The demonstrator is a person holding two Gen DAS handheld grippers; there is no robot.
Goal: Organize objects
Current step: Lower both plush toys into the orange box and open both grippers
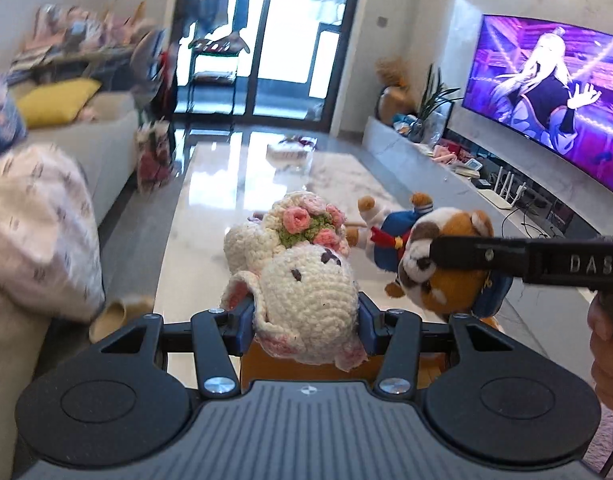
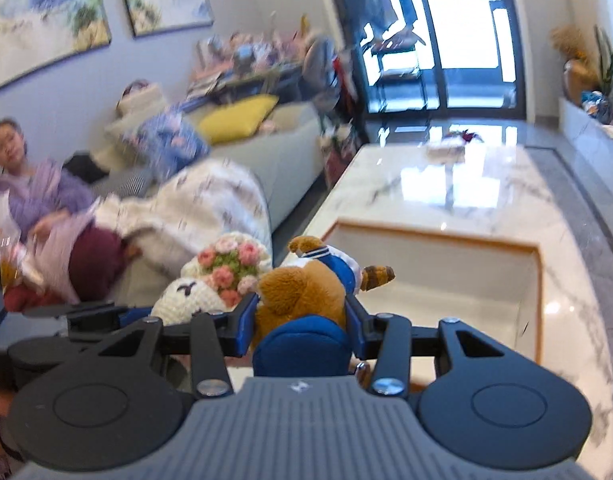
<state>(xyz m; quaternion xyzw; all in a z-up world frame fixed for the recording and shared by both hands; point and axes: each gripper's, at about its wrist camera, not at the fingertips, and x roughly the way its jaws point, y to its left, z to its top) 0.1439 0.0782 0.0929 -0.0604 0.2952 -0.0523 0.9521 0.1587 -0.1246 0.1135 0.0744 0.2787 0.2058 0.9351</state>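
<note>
Above the marble table (image 2: 486, 200), I hold two toys: my left gripper (image 1: 306, 316) pinches one crochet lamb (image 1: 306, 284), my right gripper (image 2: 302, 316) pinches one plush raccoon (image 2: 302, 292). I should centre each over the single open box (image 2: 434, 280) and lower before releasing.

The sheep toy (image 1: 306, 292) is cream crocheted yarn, knobbly and matt, with pink and green yarn flowers. The raccoon toy (image 2: 302, 292) is short brown plush, fuzzy, with smooth blue cloth clothing. The tabletop (image 1: 226, 184) is polished white marble, veined grey, mirror-glossy. The box (image 2: 534, 280) has a pale smooth inside and a wood-coloured rim. Each gripper (image 1: 306, 320) is matt black plastic with shiny metal screws, blue pads and a ribbed grey body
</note>
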